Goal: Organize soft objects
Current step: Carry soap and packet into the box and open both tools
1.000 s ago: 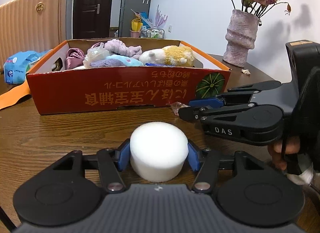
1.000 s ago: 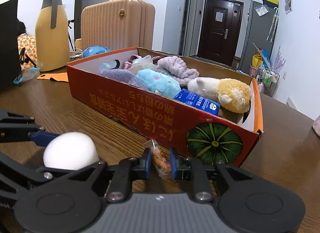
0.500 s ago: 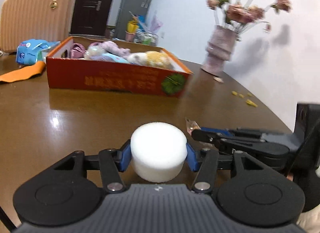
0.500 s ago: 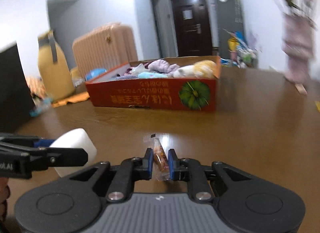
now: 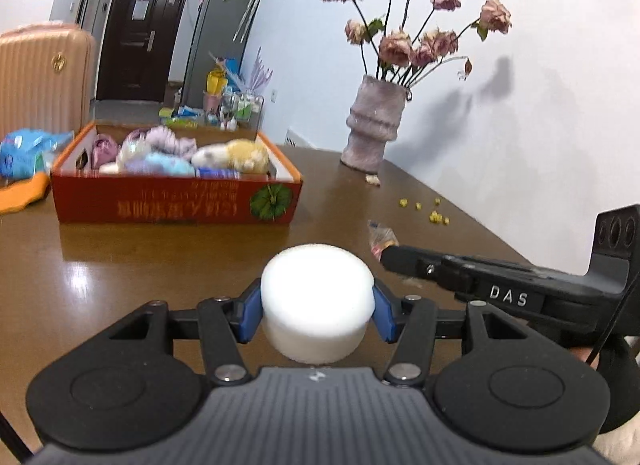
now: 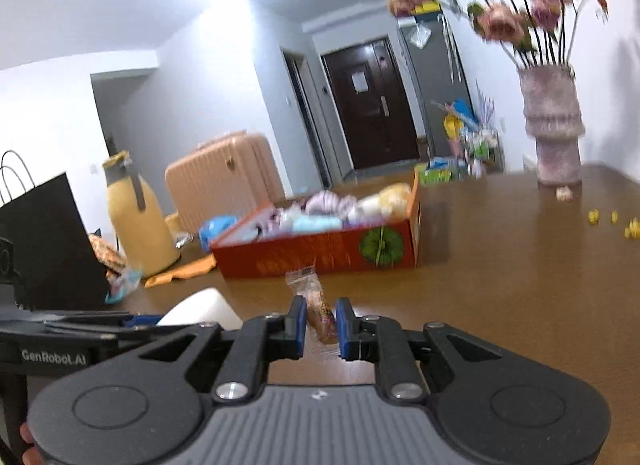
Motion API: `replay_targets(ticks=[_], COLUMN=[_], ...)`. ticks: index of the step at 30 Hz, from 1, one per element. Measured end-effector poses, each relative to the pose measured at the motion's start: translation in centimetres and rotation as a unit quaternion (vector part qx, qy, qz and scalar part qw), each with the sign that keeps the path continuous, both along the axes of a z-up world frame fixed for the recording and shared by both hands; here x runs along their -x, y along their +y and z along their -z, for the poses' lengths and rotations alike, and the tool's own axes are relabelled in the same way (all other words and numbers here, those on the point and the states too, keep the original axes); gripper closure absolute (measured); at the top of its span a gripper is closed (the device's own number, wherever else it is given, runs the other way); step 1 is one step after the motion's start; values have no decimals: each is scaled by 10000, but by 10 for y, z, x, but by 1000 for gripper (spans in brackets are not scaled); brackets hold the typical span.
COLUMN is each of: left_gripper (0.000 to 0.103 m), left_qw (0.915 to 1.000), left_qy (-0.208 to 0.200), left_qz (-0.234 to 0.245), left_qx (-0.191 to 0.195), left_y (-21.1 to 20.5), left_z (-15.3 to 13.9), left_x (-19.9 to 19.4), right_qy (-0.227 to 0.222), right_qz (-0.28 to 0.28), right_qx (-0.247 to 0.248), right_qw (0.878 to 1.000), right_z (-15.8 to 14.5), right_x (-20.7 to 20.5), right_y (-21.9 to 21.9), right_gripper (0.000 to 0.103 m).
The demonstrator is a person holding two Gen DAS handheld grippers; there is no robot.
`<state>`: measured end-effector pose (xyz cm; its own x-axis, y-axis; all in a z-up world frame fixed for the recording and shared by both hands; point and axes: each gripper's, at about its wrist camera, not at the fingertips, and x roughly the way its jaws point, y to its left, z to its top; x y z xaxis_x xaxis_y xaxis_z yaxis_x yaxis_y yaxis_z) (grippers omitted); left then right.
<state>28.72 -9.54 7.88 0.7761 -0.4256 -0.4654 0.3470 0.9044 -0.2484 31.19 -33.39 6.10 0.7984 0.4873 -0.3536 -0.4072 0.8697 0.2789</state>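
My left gripper point(image 5: 317, 311) is shut on a white foam cylinder point(image 5: 316, 299), held above the brown table point(image 5: 120, 285). The same cylinder point(image 6: 200, 307) shows at the lower left of the right wrist view. My right gripper point(image 6: 319, 325) is shut on a small clear-wrapped snack packet point(image 6: 318, 307), which also pokes out past its tip as a packet point(image 5: 382, 239) in the left wrist view. Further back on the table stands a red cardboard box point(image 5: 176, 205), also seen as the box point(image 6: 320, 253), filled with several plush toys and soft items.
A pink vase of dried roses point(image 5: 374, 129) stands at the table's far right, with yellow crumbs point(image 5: 434, 215) near it. A yellow jug point(image 6: 138, 213), black paper bag point(image 6: 44, 241), orange cloth point(image 6: 180, 271) and blue packet point(image 5: 24, 151) lie left of the box. A suitcase point(image 6: 222, 177) stands behind.
Both grippers have pulled back from the box and risen, each keeping its object. The box now looks smaller and farther. The right gripper has rolled, so its view tilts.
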Motion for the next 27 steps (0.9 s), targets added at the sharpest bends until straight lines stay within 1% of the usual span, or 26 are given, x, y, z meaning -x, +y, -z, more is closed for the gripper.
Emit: replay_targets(ticks=[3, 6, 9, 11, 14, 16, 18, 20, 22, 24, 25, 26, 27], left_gripper=[48, 48, 47, 47, 47, 47, 47, 46, 45, 41, 33, 29, 28], left_qw=[9996, 9988, 9988, 9993, 9996, 9991, 9982, 9969, 9957, 9953, 9953, 9955, 9959], left_qy=[-271, -460, -466, -309, 39, 288, 508, 699, 797, 840, 853, 842, 786], left_qz=[-46, -30, -9, -80, -15, 16, 52, -8, -140, -115, -110, -139, -146], left_qx=[-97, -146, -164, -217, -270, -314, -327, -368, -448, -472, -437, -417, -413], left_y=[3, 6, 7, 6, 3, -1, -4, -7, -8, -10, -9, -8, -8], left_z=[-19, -36, -47, -48, -44, -36, -25, -10, 4, 15, 19, 23, 26], left_x=[-18, -47, -87, -122, -174, -211, -242, -264, -274, -281, -284, -285, -286], right_qy=[-193, -250, -126, 24, 418, 576, 636, 675, 773, 861, 917, 968, 1014], right_qz=[8, 71, 106, 42, -31, 52, 167, 308, 394, 445, 462, 481, 537], right_qx=[3, 58, 62, -100, -399, -370, -244, -140, -192, -185, -161, -137, -93], right_qw=[9998, 9996, 9998, 9999, 9983, 9976, 9975, 9971, 9960, 9951, 9946, 9940, 9933], right_z=[-20, -35, -46, -49, -48, -45, -40, -33, -21, -11, -5, 0, 7], right_x=[-23, -57, -98, -128, -180, -208, -233, -252, -266, -277, -281, -285, -287], right_y=[4, 10, 15, 16, 16, 20, 27, 31, 31, 33, 35, 36, 36], right_gripper=[88, 88, 88, 88, 88, 87, 87, 87, 87, 87, 86, 84, 84])
